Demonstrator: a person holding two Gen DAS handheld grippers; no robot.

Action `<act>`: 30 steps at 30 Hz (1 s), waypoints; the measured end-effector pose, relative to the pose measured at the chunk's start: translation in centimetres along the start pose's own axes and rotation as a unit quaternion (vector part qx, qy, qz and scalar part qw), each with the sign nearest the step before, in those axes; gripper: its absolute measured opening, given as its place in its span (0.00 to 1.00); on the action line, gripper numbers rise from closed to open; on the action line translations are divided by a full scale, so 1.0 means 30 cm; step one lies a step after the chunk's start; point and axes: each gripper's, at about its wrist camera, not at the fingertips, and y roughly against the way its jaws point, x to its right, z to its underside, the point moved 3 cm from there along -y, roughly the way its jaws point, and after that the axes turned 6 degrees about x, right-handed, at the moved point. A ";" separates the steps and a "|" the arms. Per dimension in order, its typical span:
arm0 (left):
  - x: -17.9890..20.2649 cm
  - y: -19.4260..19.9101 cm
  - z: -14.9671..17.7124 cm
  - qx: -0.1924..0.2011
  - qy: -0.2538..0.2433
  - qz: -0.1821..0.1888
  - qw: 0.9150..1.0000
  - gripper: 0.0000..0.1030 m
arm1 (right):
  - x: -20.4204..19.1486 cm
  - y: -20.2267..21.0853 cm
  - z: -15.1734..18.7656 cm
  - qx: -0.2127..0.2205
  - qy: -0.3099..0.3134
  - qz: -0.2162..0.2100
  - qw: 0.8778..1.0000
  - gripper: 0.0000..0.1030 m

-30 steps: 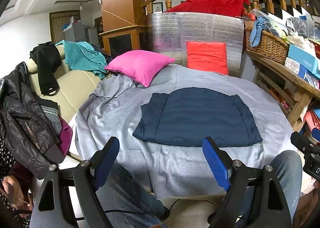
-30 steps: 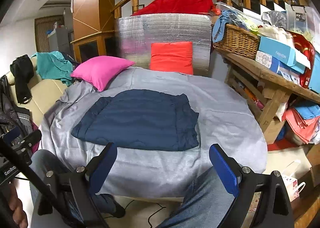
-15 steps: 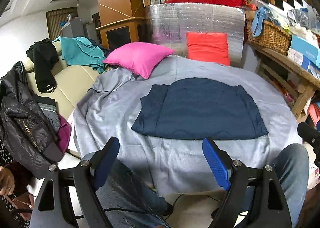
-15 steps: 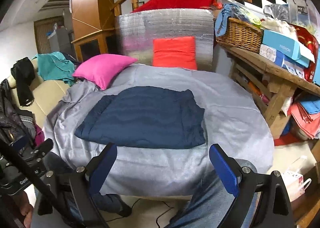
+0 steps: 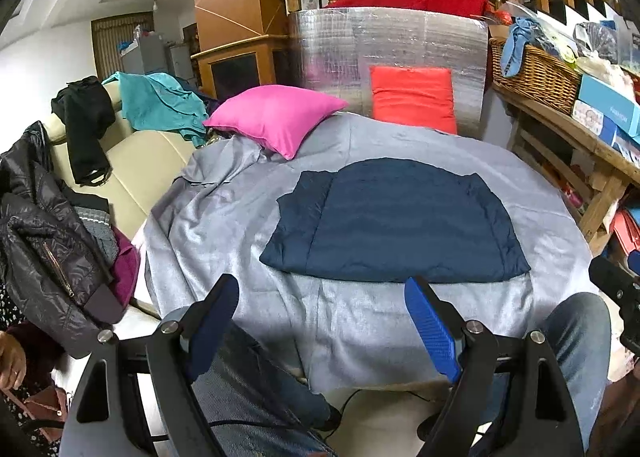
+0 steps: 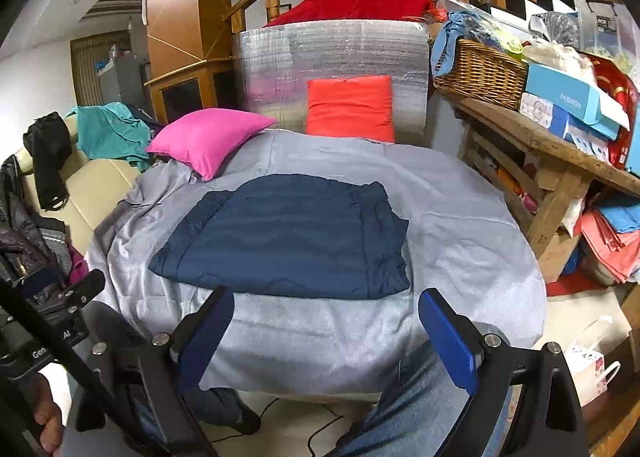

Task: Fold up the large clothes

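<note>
A dark navy padded garment [image 5: 394, 223] lies folded flat in a rough rectangle on the grey cloth that covers the table [image 5: 224, 225]. It also shows in the right wrist view [image 6: 288, 235]. My left gripper [image 5: 322, 299] is open and empty, held short of the garment's near edge, over the table's front. My right gripper [image 6: 324, 311] is open and empty too, just short of the near edge. Both hang above the person's jeans-clad knees.
A pink cushion [image 5: 276, 117] and a red cushion [image 5: 412, 99] lie at the table's far side before a silver foil panel. A beige sofa with jackets [image 5: 40, 241] stands left. A wooden shelf with a wicker basket [image 6: 480, 73] and boxes stands right.
Both grippers have edged forward toward the table, so the garment's near edge sits closer to the fingertips. The garment has not moved and both grippers stay open.
</note>
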 end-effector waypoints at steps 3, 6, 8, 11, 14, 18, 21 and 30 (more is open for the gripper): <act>0.002 0.029 0.001 0.006 0.003 -0.001 1.000 0.83 | -0.009 0.031 -0.002 0.011 0.014 0.003 1.000 0.92; 0.006 0.042 -0.009 0.009 0.007 0.003 1.000 0.83 | -0.008 0.051 -0.006 0.019 0.011 0.003 1.000 0.93; 0.011 0.043 -0.016 0.007 0.006 0.005 1.000 0.83 | -0.003 0.050 -0.010 0.017 0.003 0.000 1.000 0.93; 0.011 0.040 -0.018 0.010 0.004 0.003 1.000 0.83 | 0.000 0.047 -0.012 0.017 -0.003 -0.002 1.000 0.93; 0.013 0.022 -0.012 0.003 0.005 0.000 1.000 0.83 | 0.005 0.040 -0.008 0.012 -0.005 0.000 1.000 0.93; 0.027 -0.005 -0.006 -0.006 -0.001 0.001 1.000 0.83 | 0.023 0.009 -0.001 0.004 -0.014 0.000 1.000 0.93; 0.031 -0.025 0.006 -0.014 -0.007 -0.002 1.000 0.83 | 0.028 -0.023 0.010 -0.006 -0.017 0.000 1.000 0.93; 0.021 0.037 -0.001 -0.001 0.003 0.005 1.000 0.83 | -0.012 0.038 0.002 0.004 0.003 -0.002 1.000 0.93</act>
